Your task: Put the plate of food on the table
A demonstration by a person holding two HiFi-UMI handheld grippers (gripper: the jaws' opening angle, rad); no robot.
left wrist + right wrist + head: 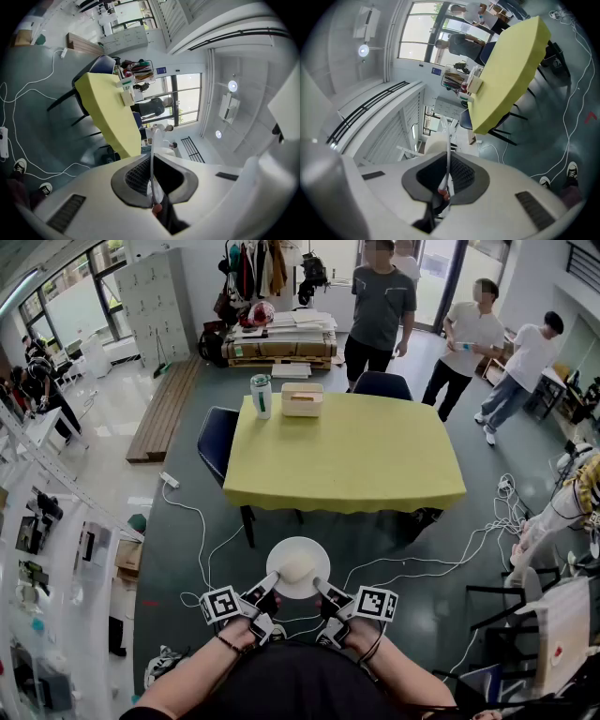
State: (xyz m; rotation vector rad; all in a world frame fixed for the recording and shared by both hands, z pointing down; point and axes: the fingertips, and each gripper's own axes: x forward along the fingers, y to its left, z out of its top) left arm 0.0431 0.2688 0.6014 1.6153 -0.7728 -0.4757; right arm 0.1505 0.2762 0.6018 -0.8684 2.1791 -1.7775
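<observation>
A person is holding a white plate of food between two hand-held grippers while standing at the near side of a yellow desk. The left gripper is clamping the plate's left rim and the right gripper is clamping its right rim. Each gripper view is showing the thin white rim pinched edge-on between closed jaws. The plate is hanging face-up in the air above the grey-green floor, near the desk's front edge but apart from it, and is not yet over the desk top. A pale, rounded mound of food is sitting in the middle of the plate. At the desk's far end, a green-and-white can is standing just beside a pale box. A dark blue chair is standing at the desk's left side, and white cables are trailing across the floor on both sides of the plate. Beyond the desk, a person in a grey shirt is standing near two others in white shirts.
</observation>
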